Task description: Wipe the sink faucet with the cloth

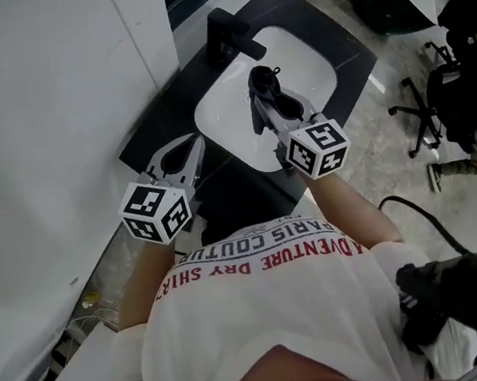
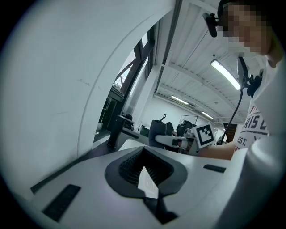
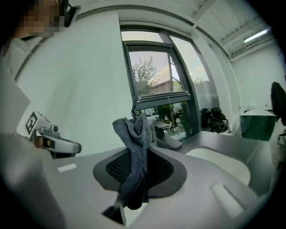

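Note:
The black faucet (image 1: 229, 32) stands at the far edge of the white sink (image 1: 309, 65), set in a dark counter (image 1: 165, 107). My right gripper (image 1: 263, 85) hovers over the basin, just short of the faucet, shut on a dark grey cloth (image 1: 264, 78). In the right gripper view the cloth (image 3: 134, 147) stands bunched up between the jaws, with the faucet (image 3: 164, 135) behind it and the sink (image 3: 223, 163) to the right. My left gripper (image 1: 185, 153) is over the counter's near left part, shut and empty; its own view shows the faucet (image 2: 117, 129) ahead at left.
A white wall (image 1: 44, 124) runs close along the left. A window (image 3: 156, 71) sits behind the faucet. On the floor at right are an office chair (image 1: 421, 111), a seated person (image 1: 463, 30) and a black cable (image 1: 418, 213).

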Tool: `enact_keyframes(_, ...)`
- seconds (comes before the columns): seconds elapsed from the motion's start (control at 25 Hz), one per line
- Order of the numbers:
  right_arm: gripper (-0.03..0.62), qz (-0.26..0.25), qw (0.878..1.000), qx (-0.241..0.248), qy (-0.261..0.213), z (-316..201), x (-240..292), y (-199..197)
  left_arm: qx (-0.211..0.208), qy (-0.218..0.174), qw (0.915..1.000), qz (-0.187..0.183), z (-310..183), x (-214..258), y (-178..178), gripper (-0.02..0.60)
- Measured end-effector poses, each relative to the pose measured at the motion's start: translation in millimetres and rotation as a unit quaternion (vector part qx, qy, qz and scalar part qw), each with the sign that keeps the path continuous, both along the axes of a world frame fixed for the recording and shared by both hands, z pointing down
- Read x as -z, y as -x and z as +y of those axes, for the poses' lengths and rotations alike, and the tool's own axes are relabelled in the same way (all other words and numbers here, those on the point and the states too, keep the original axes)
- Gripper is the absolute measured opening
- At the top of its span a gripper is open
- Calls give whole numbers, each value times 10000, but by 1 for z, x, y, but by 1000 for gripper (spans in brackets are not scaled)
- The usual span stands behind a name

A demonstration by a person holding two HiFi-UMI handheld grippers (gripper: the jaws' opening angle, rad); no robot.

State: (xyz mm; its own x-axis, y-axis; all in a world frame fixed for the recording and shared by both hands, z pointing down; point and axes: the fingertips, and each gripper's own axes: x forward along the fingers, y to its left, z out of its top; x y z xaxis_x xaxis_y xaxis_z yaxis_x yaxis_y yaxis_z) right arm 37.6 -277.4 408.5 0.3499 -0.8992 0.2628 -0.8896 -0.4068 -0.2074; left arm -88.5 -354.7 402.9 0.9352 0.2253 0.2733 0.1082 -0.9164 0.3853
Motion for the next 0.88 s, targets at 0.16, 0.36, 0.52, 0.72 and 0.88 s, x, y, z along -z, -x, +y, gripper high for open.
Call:
enact_keyframes(0.16, 77, -42, 9963, 856, -63, 56, 11, 28, 398, -190, 9990, 105, 59, 10, 1, 2)
enact_keyframes(0.36, 77, 35, 9775, 2106, -103, 168, 12, 49, 1394, -539, 9879, 407, 175, 19, 15, 2)
enact_keyframes(0.52, 77, 97, 9532, 3003, 344, 275, 6, 70, 2159, -456, 9747, 366, 289, 22, 43, 2)
enact_keyframes(0.72, 77, -297, 9382, 3431, 341, 378, 18, 95, 2148, -530, 9752, 87, 411, 42, 53, 2)
enact_keyframes(0.88, 77, -465, 9294, 3660, 101, 427, 33, 124, 2334, -677, 9700, 80, 464, 61, 71, 2)
